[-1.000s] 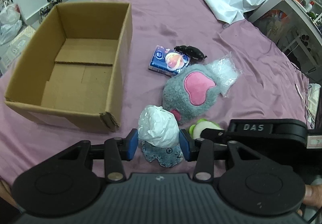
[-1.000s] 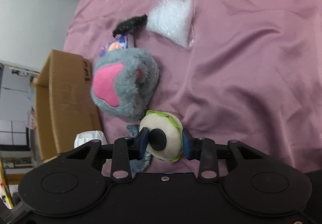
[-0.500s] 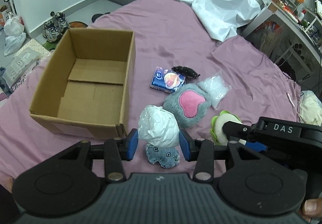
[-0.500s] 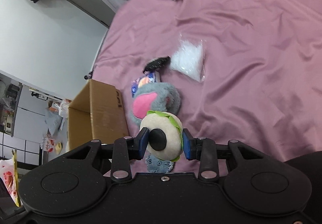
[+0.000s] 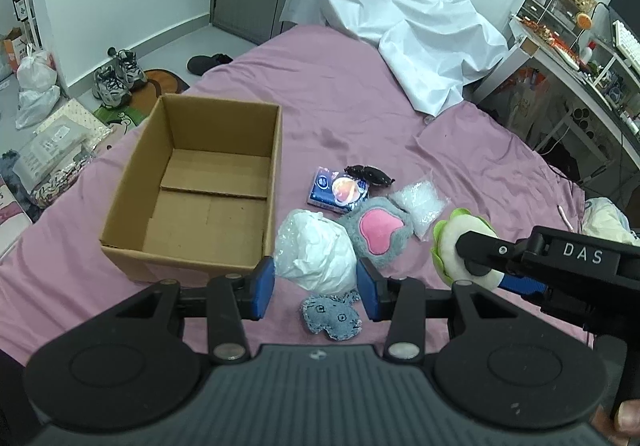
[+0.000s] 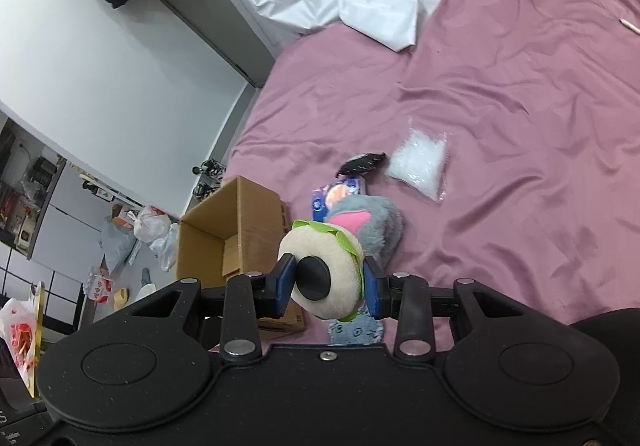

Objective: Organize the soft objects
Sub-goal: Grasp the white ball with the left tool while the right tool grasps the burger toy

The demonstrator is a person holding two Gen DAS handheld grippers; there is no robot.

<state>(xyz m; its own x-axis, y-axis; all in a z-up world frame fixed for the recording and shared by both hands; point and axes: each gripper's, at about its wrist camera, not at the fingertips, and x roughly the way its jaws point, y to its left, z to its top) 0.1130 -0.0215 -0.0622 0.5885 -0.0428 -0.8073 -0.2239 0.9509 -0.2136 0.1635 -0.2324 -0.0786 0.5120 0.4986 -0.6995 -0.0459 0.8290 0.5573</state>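
My left gripper has its jaws clamped on a crumpled white bag, lifted above the pink bed beside the open cardboard box. My right gripper squeezes a cream-and-green plush, also off the bed. The grey-pink plush, a small blue toy and what looks like a bead pouch lie below.
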